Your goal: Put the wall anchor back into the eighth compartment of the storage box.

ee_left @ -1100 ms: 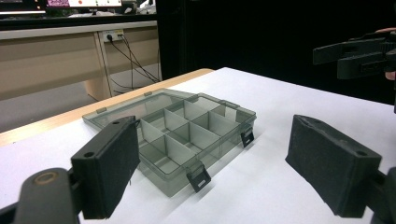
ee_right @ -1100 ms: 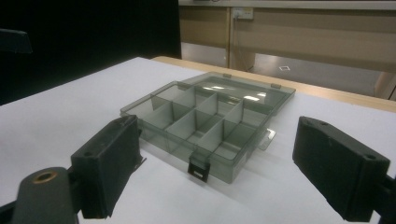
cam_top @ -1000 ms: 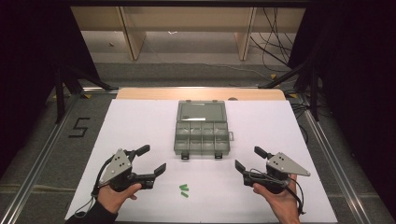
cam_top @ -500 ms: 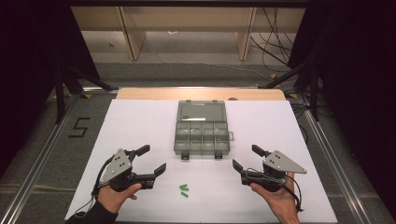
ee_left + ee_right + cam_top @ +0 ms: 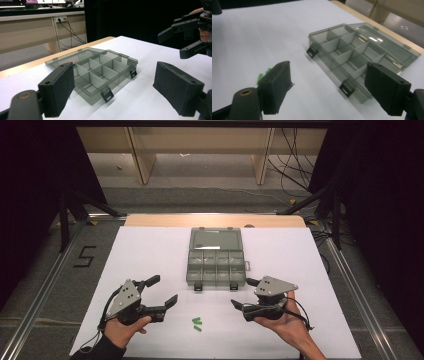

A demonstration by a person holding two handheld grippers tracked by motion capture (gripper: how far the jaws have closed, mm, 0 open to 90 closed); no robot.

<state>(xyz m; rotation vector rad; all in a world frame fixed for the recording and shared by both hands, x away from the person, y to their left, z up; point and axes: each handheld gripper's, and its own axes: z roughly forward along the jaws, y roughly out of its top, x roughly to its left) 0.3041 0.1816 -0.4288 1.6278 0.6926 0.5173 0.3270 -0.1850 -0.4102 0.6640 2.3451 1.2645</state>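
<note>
From the high view I read this as the very start: nothing sits in the box yet as far as I can tell, and both claws are empty.

At the lower left of the high view my left claw (image 5: 161, 290) hangs just above the white surface (image 5: 150, 250), jaws spread wide with nothing between them. In the left gripper view the two black pads (image 5: 58, 91) frame the box with plenty of air around them.

Moving right, the small green pieces (image 5: 196, 324) lie loose on the surface at the lower middle of the frame, between the two claws and a little nearer my side than the box. I take these to be what goes into a compartment; they are untouched. I cannot tell how many there are.

Above them, in the middle of the frame, the clear grey compartment box (image 5: 216, 257) lies with its lid folded back flat away from me, its latches hanging at the near edge. Its dividers look bare in the left gripper view.

At the lower right my right claw (image 5: 242, 294) is also spread open and holding nothing, angled toward the green pieces, which peek out beside its left jaw in the right gripper view (image 5: 264, 74).

For room: the stretch between box and green pieces is free, and both sides of the box are bare. The near edge of the surface is close behind the green pieces, so I would judge a pick from above safer than sweeping them toward me.
</note>
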